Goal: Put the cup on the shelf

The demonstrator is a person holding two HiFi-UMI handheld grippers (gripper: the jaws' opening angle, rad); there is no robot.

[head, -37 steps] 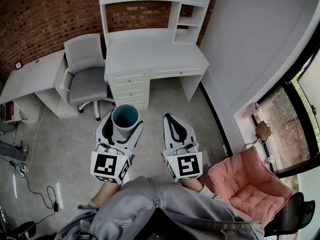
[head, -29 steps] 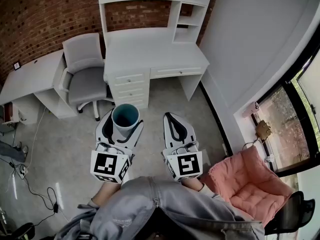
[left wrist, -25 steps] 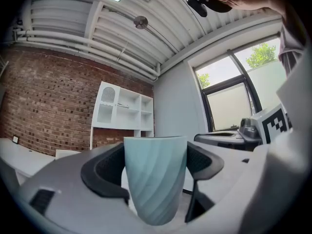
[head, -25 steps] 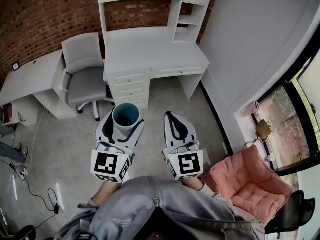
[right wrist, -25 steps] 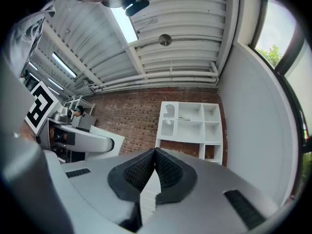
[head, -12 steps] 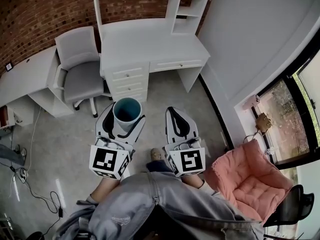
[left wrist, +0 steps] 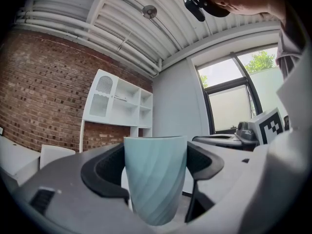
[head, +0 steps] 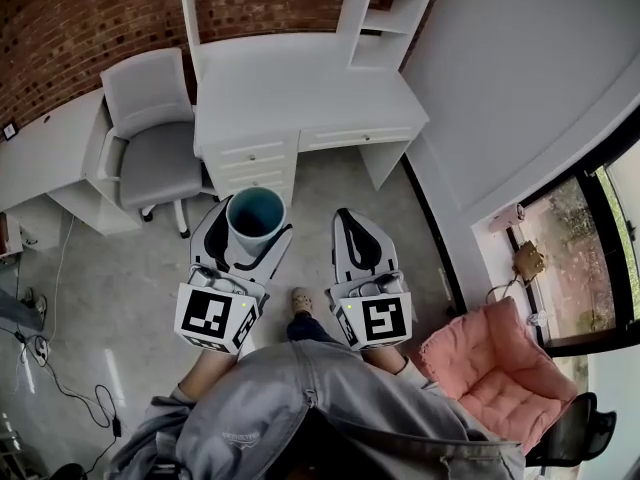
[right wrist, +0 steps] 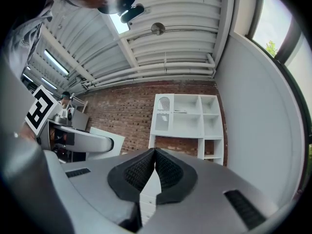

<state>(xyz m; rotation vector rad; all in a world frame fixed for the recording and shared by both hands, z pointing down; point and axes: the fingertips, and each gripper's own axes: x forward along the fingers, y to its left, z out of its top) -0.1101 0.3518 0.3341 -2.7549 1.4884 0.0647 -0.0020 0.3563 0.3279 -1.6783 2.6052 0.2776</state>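
Pale teal ribbed cup [left wrist: 156, 177], upright, empty.

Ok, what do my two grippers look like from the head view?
Both the left gripper and right gripper have pale grey shells with black padded jaws. Each carries a white cube with black square markers. The person wears a grey garment.

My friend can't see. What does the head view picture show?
Looking down, the left gripper holds an upright blue cup between its jaws, beside the shut, empty right gripper. Ahead stand a white desk with shelves, a grey chair and a brick wall.
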